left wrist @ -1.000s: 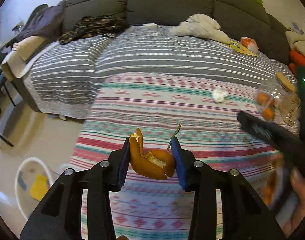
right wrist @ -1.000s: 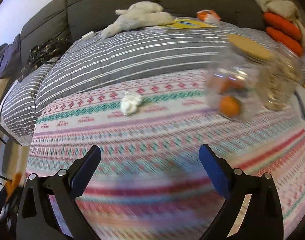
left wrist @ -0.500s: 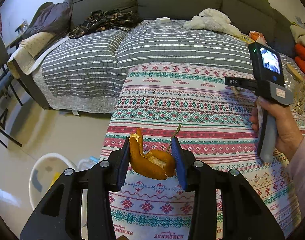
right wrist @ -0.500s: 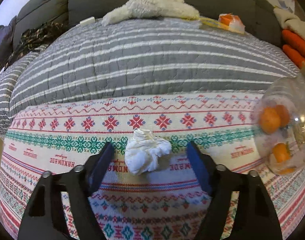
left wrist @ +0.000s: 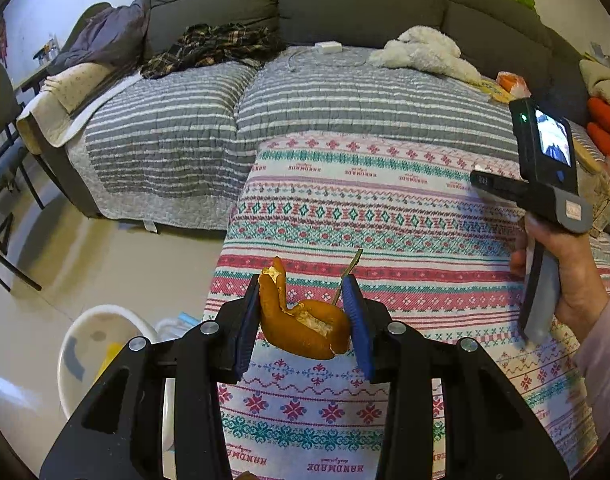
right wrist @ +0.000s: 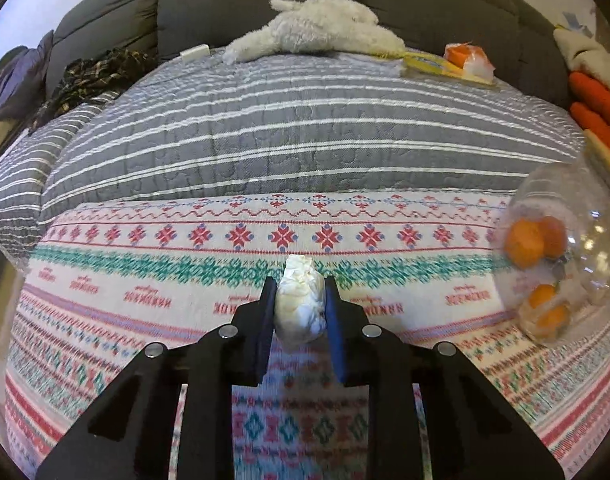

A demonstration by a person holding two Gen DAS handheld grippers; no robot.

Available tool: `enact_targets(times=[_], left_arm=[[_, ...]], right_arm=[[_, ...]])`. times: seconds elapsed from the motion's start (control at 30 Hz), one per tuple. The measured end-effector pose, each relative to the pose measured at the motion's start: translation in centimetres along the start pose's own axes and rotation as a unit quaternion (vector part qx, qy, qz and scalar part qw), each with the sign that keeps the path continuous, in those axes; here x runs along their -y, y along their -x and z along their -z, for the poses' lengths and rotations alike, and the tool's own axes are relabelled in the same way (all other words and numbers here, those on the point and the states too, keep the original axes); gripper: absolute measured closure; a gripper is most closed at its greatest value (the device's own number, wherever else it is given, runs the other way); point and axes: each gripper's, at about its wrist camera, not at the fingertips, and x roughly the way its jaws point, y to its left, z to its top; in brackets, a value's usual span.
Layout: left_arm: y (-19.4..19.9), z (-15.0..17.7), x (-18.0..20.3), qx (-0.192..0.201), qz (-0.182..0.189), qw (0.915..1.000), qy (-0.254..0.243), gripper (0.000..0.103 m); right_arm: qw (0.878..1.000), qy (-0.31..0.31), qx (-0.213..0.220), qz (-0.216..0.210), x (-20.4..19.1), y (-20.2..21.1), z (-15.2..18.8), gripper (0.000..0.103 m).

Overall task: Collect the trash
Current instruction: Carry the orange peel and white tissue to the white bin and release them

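Observation:
My left gripper (left wrist: 305, 316) is shut on an orange peel (left wrist: 305, 324) and holds it above the near left part of the patterned cloth (left wrist: 385, 216). A white trash bin (left wrist: 101, 344) stands on the floor below and to the left. My right gripper (right wrist: 299, 308) is shut on a crumpled white tissue (right wrist: 301, 308) on the patterned cloth (right wrist: 185, 280). The right gripper's body (left wrist: 545, 184), held in a hand, shows at the right of the left wrist view.
A clear jar (right wrist: 561, 256) with oranges stands on the cloth at the right. Behind is a grey striped sofa (left wrist: 345, 104) with a white plush toy (right wrist: 317, 32), plaid clothing (left wrist: 209, 48) and a yellow book (right wrist: 437, 64). A chair (left wrist: 1, 148) stands at far left.
My right gripper moved forward to the tissue and closed on it. My left gripper kept hold of the peel and shifted left, bringing the bin more into view.

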Motion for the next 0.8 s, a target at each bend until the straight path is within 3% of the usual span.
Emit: enact_targets(times=[0.4, 0.8], left_arm=[[4.1, -0.3, -2.6, 0.041, 0.001, 0.9989, 0.024, 0.065], [7.4, 1.1, -8.8, 0.057, -0.030, 0.9960, 0.062, 0.065]], right_arm=[[0.997, 0.033, 0.061, -0.030, -1.7, 10.5, 2.8, 0.079], [0.985, 0.078, 0.069, -0.134, -10.5, 17.2, 8.0, 0.079]])
